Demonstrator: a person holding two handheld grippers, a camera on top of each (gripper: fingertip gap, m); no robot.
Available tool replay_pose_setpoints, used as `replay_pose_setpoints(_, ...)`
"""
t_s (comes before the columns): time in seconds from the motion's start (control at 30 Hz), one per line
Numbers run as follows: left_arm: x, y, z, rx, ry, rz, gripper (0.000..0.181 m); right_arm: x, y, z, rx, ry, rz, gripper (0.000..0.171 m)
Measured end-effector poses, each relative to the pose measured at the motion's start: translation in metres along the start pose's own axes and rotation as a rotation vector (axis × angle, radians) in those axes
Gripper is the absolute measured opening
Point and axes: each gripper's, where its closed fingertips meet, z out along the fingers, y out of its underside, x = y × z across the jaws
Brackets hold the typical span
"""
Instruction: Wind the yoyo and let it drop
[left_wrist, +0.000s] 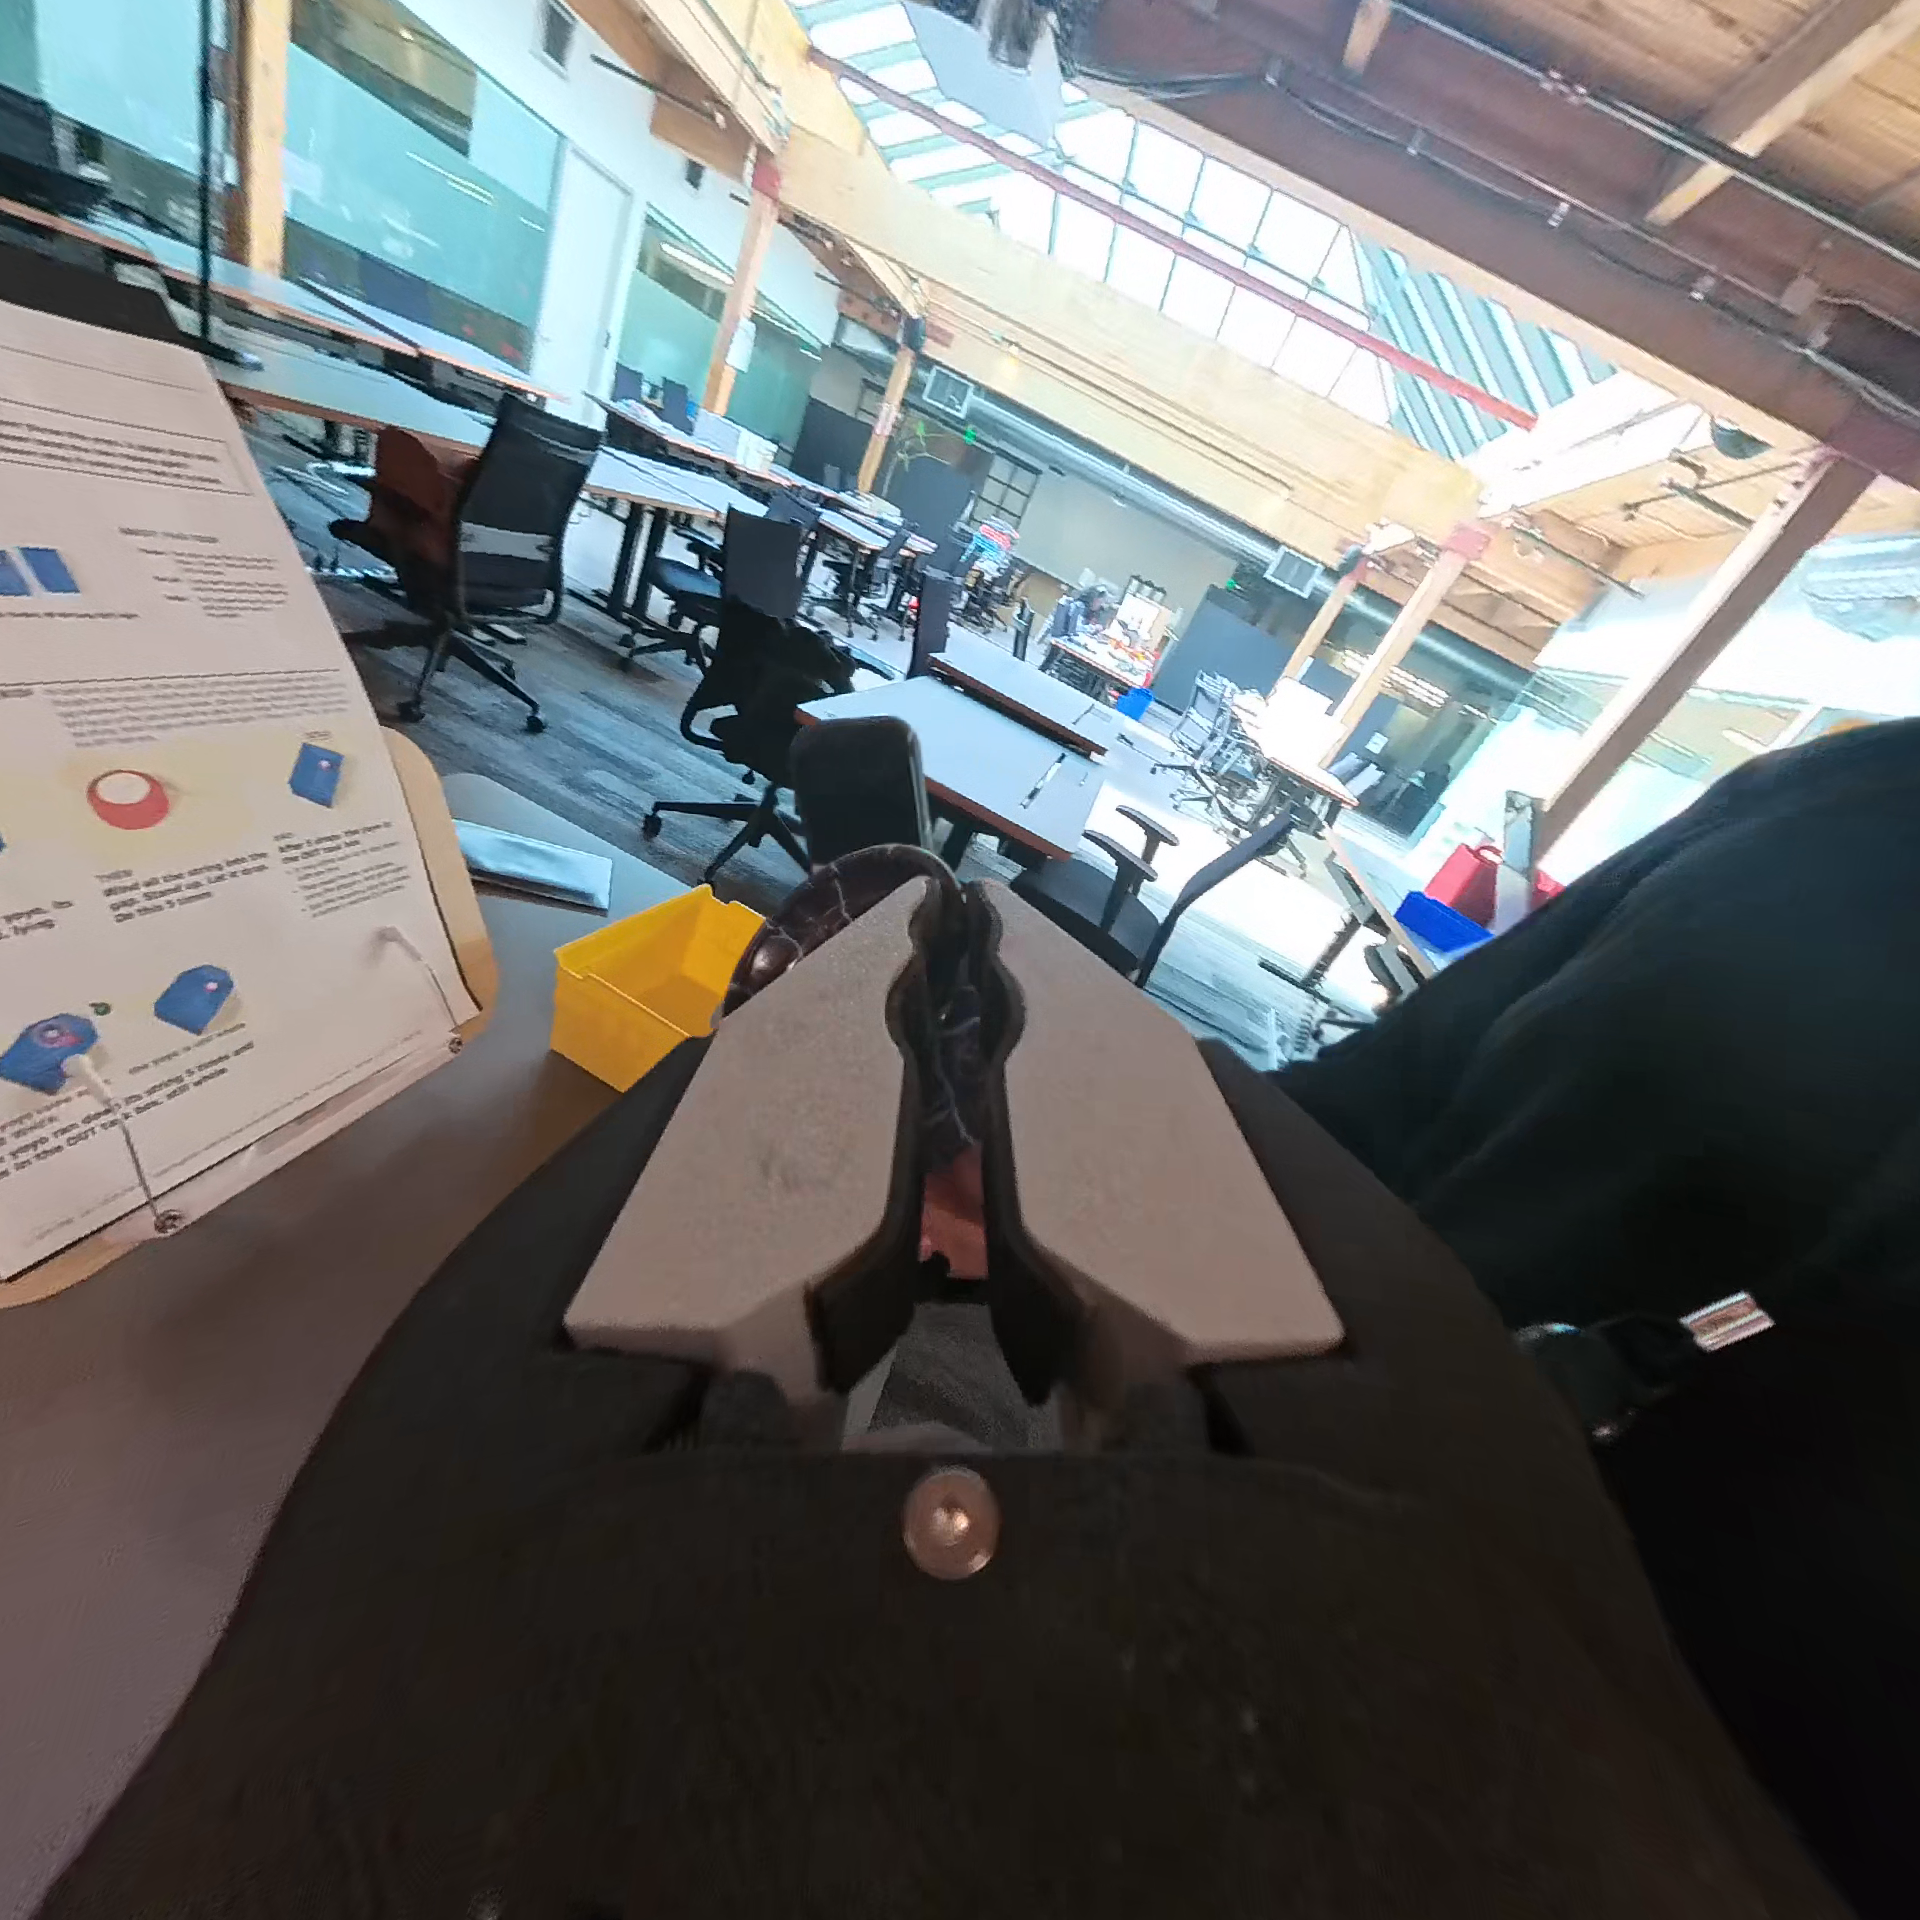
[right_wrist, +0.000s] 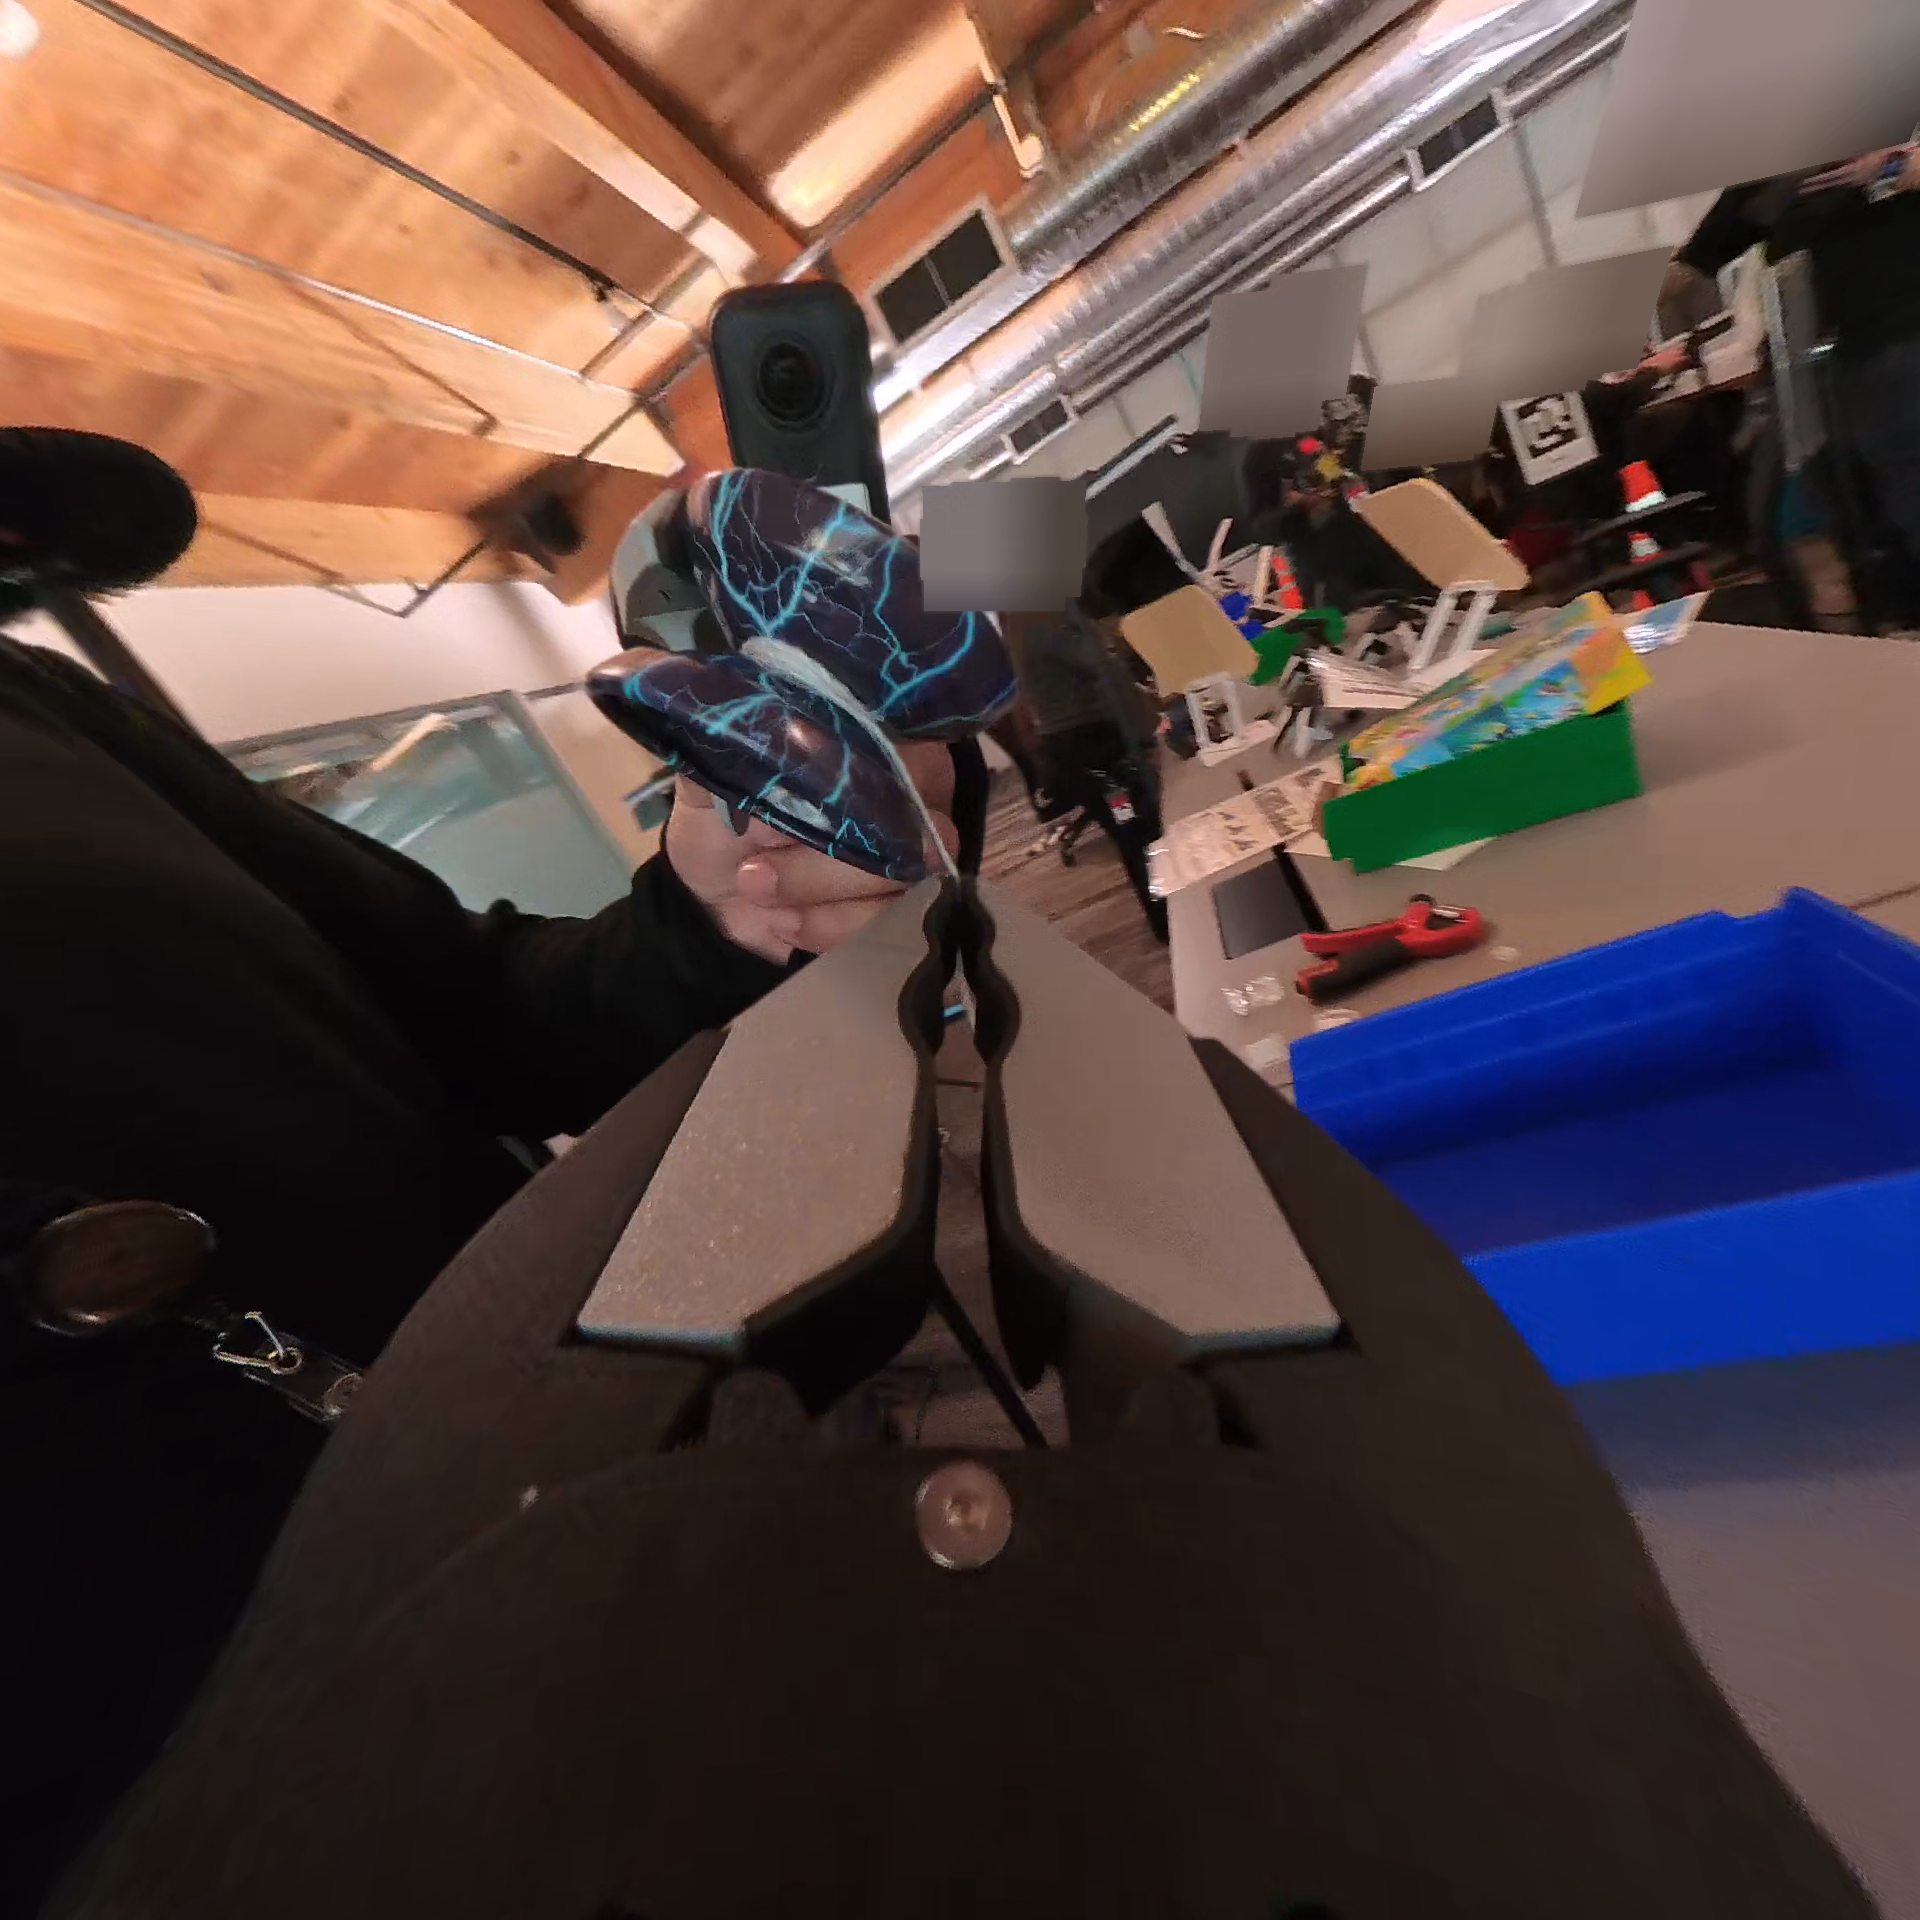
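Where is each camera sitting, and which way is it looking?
Left wrist view: sits on the left gripper, facing the yellow bin and distant desks; it clamps the yoyo; a black sleeve shows.
Right wrist view: sits on the right gripper, tilted up toward the ceiling; it pinches the string; the blue bin lies right; a hand shows.
Shared: the yoyo.
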Motion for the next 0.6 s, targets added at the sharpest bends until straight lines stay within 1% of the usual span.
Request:
replay_pose_setpoints(0.1,0.004,-0.002,0.001,0.041,-0.041,-0.018,0.0,0.002,-0.003,-0.001,-0.019,-0.049,-0.013,0.0)
replay_pose_setpoints(0.27,0.012,-0.004,0.001,0.103,-0.104,-0.039,0.0,0.001,-0.012,-0.014,-0.082,-0.139,-0.048,0.0)
replay_pose_setpoints(0.33,0.017,-0.005,0.0,0.135,-0.123,-0.055,0.001,-0.002,-0.005,-0.018,-0.145,-0.162,-0.091,0.0)
replay_pose_setpoints(0.43,0.021,-0.004,-0.001,0.194,-0.139,-0.097,0.001,-0.002,0.014,-0.022,-0.236,-0.152,-0.173,0.0)
replay_pose_setpoints(0.6,0.027,-0.009,-0.01,0.291,-0.116,-0.146,0.0,-0.004,0.042,-0.019,-0.297,-0.156,-0.141,0.0)
